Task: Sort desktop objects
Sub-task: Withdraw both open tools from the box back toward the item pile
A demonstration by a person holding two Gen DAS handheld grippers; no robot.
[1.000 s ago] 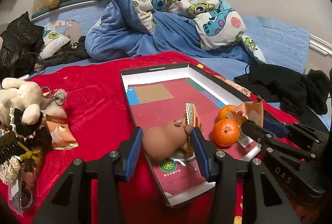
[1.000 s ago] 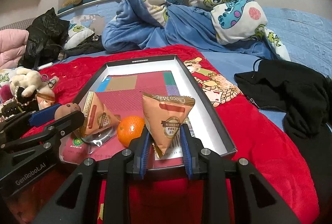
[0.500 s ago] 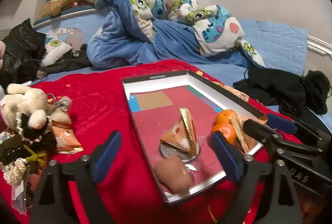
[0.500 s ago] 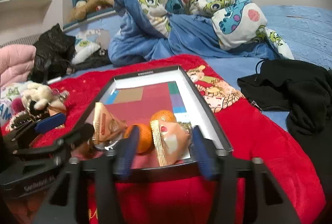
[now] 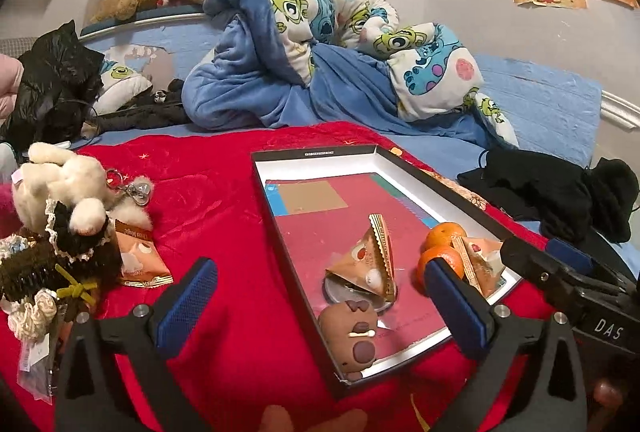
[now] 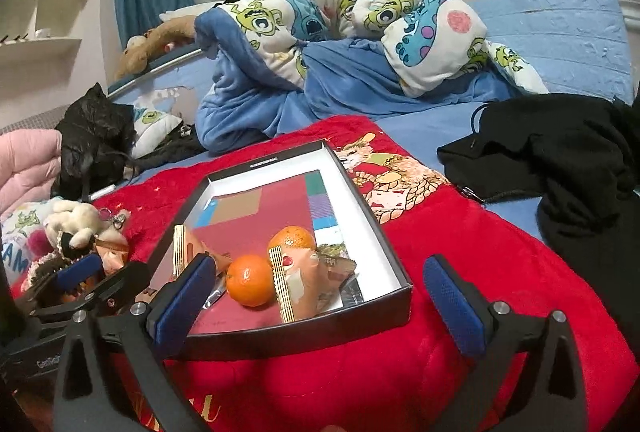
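You've just dropped the brown toy (image 5: 352, 328) and snack pack (image 6: 308, 282) into the box (image 6: 384, 232); both grippers' fingers, left gripper (image 5: 320, 300) and right gripper (image 6: 316, 300), now gape wide and empty, so head for the pack at nine o'clock (image 5: 138, 260).

Both views are evenly lit by soft indoor light, moderately bright, with no hard shadows. Fisheye bending curves the walls and bed (image 5: 552, 100) toward the rim, and black vignette fills the corners at 10 and 2 o'clock. Detail is slightly soft and grainy. The red blanket (image 6: 460, 252) shows faint sheen.
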